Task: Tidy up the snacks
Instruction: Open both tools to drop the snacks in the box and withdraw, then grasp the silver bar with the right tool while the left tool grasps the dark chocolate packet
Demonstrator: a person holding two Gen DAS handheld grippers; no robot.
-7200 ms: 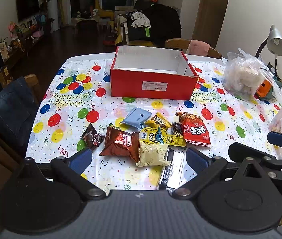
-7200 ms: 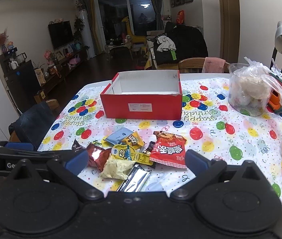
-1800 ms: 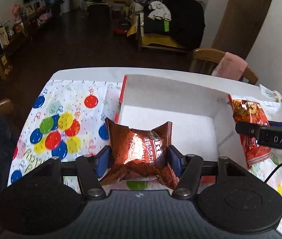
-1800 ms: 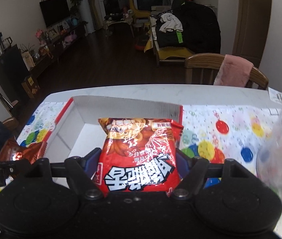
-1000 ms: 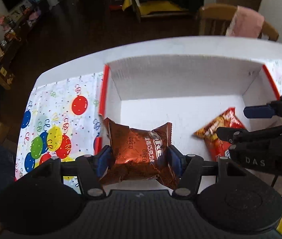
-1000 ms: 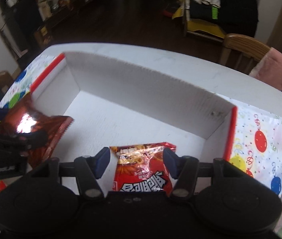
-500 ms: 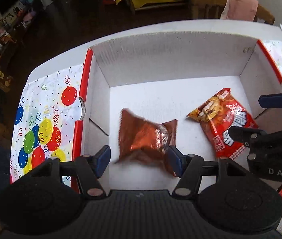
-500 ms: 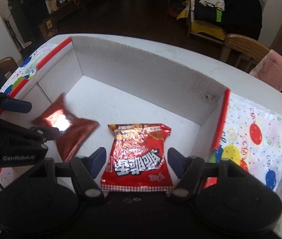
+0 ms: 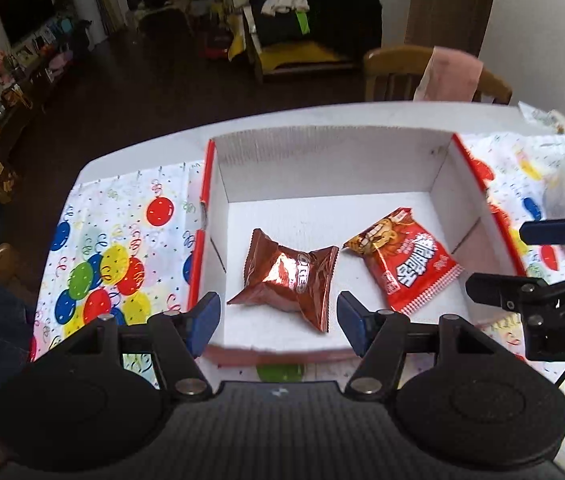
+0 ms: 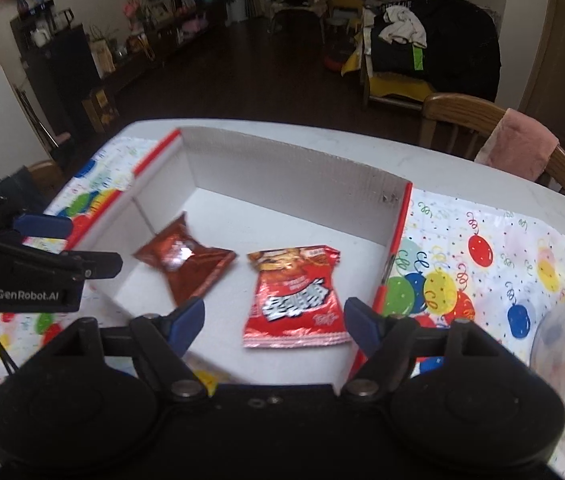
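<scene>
- the table [image 9: 150, 160] takes up most of both views, white at its far edge and covered with a balloon-print cloth [image 9: 122, 240] that runs under everything on it
- the red box [image 9: 322, 168] with white inner walls sits open on the cloth, its far wall towards the room; in the right wrist view its right rim [image 10: 396, 240] shows as a red strip
- a wooden chair [image 10: 482, 120] stands behind the table with a pink cloth [image 10: 518, 148] draped over its back
- the red snack bag [image 10: 294, 296] lies flat on the box floor in the right half, printed face up, touching neither gripper
- the brown oreo pack [image 9: 288, 276] lies on the box floor just left of the red bag, its foil catching the light; the two packs sit close, corners nearly meeting
- the left gripper [image 9: 278, 320] hovers above the near edge of the box with its blue pads spread apart and nothing clamped; the brown pack lies below and beyond them
- the right gripper [image 10: 274, 324] has just been opening its jaws, and they stand wide with nothing gripped; the red bag lies on the floor of the box beyond the pads, free of them
</scene>
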